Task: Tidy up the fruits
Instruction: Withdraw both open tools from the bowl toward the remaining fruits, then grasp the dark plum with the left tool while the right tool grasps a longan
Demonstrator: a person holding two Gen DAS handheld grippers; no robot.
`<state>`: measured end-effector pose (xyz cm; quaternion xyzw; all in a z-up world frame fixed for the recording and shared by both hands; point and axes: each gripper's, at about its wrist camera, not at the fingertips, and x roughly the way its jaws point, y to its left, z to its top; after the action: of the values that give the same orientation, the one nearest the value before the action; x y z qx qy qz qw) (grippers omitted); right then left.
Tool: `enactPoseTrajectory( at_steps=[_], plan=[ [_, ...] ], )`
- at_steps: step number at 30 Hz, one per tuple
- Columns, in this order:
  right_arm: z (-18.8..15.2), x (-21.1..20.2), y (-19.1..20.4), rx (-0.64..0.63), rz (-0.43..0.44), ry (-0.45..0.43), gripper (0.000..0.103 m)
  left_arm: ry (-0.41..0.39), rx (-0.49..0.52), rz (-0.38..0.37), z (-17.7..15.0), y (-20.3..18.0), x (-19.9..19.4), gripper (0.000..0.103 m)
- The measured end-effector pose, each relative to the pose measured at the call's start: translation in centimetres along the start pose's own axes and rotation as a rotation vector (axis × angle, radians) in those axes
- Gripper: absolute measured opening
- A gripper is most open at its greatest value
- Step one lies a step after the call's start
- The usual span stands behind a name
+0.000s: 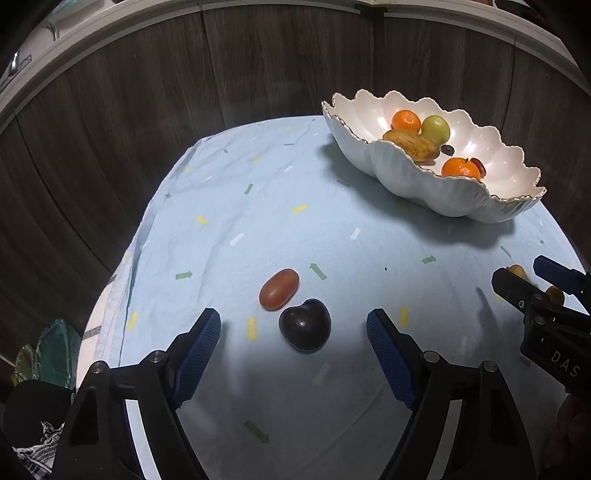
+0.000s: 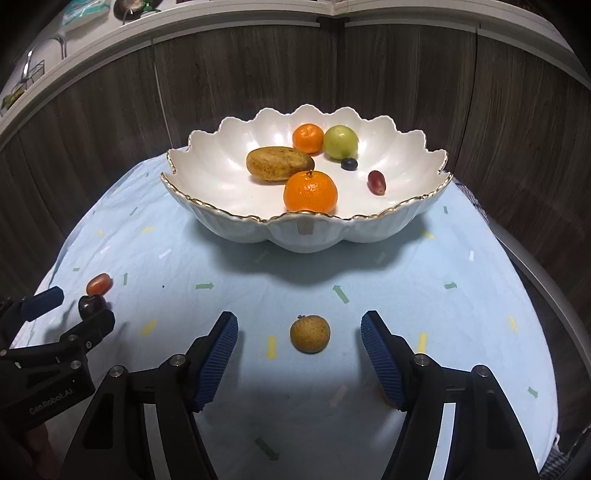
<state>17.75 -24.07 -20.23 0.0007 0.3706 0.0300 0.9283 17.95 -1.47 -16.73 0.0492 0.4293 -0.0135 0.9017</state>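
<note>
Bowl [image 2: 306,236] w/ 2 oranges [image 2: 310,192], mango [image 2: 279,164], green fruit [image 2: 340,142], 2 grapes [image 2: 376,182]; both claws [image 1: 293,323] [image 2: 299,325] apart, empty

Dim room, dark wood-grain panels behind a cloth-covered counter.

The counter [image 2: 480,295] is covered with a pale blue cloth [image 1: 229,206], wrinkled and printed with small green, yellow and white arrows and dashes. Behind it, a wall [image 2: 406,74] of dark wood-grain panels with vertical seams is seen, topped by a white ledge [image 2: 229,26] on which small items are blurred. A wire rack [image 2: 33,77] is glimpsed at far left beyond the ledge. Light is cast from above, and soft shadows are thrown on the cloth; the edges are left dark.
</note>
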Motion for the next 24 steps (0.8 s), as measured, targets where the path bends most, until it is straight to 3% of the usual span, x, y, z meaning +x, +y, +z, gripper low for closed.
enactPoseTrajectory(
  at_steps=[10,14,16,20,24],
  plan=[
    [0.1,1.4,-0.3,0.024,0.014,0.060,0.058,0.035,-0.012,-0.016,-0.2,-0.2,1.2,0.065],
    [0.1,1.5,-0.3,0.024,0.011,0.065,0.054,0.027,-0.009,-0.019,-0.3,-0.3,1.1,0.051],
    [0.0,1.5,-0.2,0.023,0.009,0.065,0.050,0.025,-0.009,-0.022,-0.3,-0.3,1.0,0.045],
    [0.1,1.4,-0.2,0.020,0.011,0.065,0.033,0.021,-0.004,-0.027,-0.4,-0.3,0.9,0.032],
    [0.1,1.4,-0.2,0.016,0.009,0.065,0.025,0.020,0.001,-0.027,-0.4,-0.3,0.9,0.029]
  ],
)
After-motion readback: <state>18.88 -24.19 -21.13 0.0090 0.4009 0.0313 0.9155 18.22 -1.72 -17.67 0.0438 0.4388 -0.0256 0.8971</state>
